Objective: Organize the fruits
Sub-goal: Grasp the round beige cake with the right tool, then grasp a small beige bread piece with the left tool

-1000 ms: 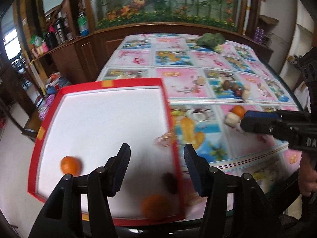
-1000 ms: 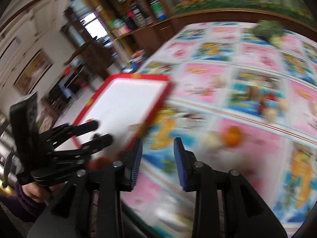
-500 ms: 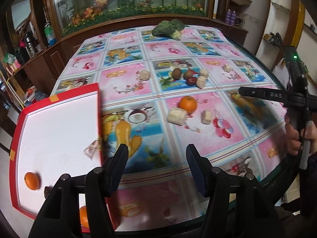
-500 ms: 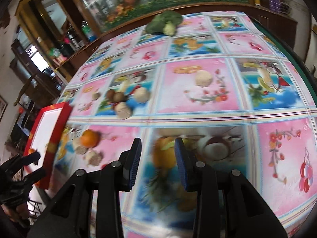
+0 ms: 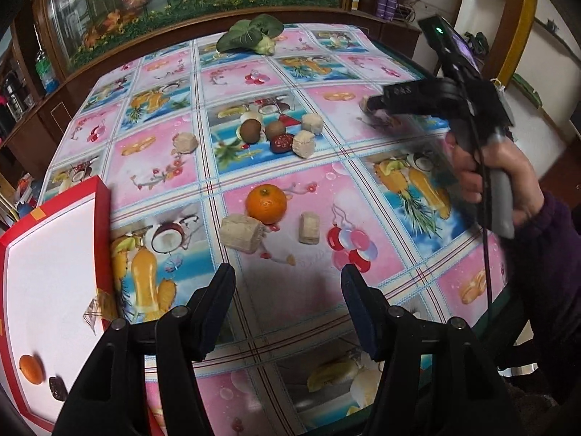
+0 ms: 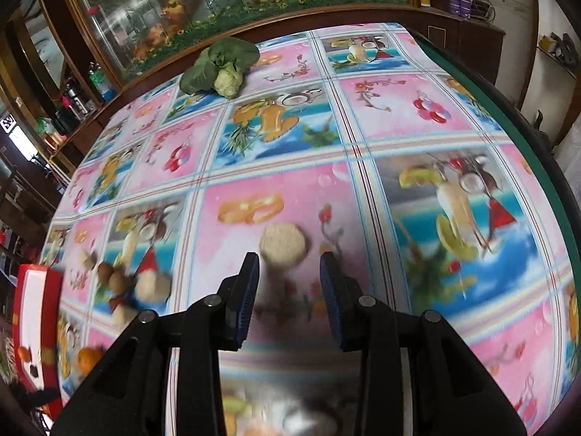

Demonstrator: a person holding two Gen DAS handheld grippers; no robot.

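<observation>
Beige round chunk (image 6: 284, 244) lies on the tabletop (image 6: 399, 116) just ahead of my right tongs (image 6: 289, 270), spread and empty; my left tongs (image 5: 288, 283), also spread, face the orange (image 5: 266, 204).

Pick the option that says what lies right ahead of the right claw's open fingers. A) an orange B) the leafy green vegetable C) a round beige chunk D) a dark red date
C: in the right wrist view the right claw stands open with the round beige chunk on the tablecloth just beyond its fingertips, not yet gripped; the leafy green vegetable lies far off at the table's far edge.
</observation>
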